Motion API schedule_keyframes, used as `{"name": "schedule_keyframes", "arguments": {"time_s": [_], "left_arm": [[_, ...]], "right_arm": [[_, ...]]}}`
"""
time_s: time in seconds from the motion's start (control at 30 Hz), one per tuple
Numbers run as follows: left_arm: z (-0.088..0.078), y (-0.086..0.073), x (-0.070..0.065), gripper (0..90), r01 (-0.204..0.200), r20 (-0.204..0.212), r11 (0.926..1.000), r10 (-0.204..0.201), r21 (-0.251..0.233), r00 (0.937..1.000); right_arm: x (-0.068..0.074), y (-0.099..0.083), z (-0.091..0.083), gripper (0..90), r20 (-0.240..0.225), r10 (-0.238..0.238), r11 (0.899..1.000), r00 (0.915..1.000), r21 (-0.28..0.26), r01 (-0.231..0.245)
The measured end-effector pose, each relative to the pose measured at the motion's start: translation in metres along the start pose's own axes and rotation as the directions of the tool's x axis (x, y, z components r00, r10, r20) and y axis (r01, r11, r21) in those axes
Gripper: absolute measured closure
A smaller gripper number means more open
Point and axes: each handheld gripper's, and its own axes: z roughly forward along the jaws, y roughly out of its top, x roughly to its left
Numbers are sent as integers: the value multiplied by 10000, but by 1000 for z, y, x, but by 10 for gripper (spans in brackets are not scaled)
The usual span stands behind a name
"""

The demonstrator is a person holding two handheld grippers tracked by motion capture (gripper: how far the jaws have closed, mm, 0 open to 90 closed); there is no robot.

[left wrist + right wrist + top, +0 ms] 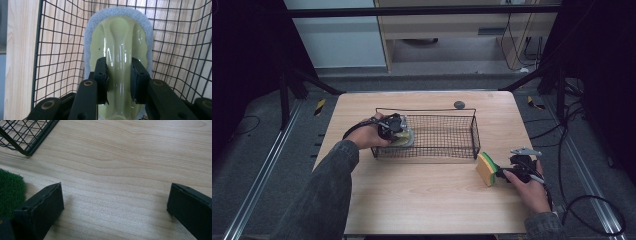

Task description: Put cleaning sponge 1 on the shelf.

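Pale green scrubber w/ grey pad, black mesh basket, yellow-green sponge, light wood table

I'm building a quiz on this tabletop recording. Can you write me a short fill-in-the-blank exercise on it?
1. The left tool is shut on the scrubber's pale green ____.
2. The scrubber is inside the black wire ____.
3. The right tool's jaws stand ____.
4. Beside the right tool lies a yellow and green ____.

Missing words: handle; basket; open; sponge

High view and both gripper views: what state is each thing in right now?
Left gripper: shut on the scrubber handle.
Scrubber: held inside the wire basket, pad toward the mesh.
Right gripper: open, nothing between its jaws.
Sponge: on edge on the table, outside the basket.
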Motion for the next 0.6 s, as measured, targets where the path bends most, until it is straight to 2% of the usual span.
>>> {"name": "schedule_keyframes", "arguments": {"time_s": [0.6], "left_arm": [[0, -3, 3, 676, 366, 48, 9993, -366, 21, 9993]], "right_arm": [[0, 0, 0, 10, -9, -6, 10000, 10000, -1, 6]]}}
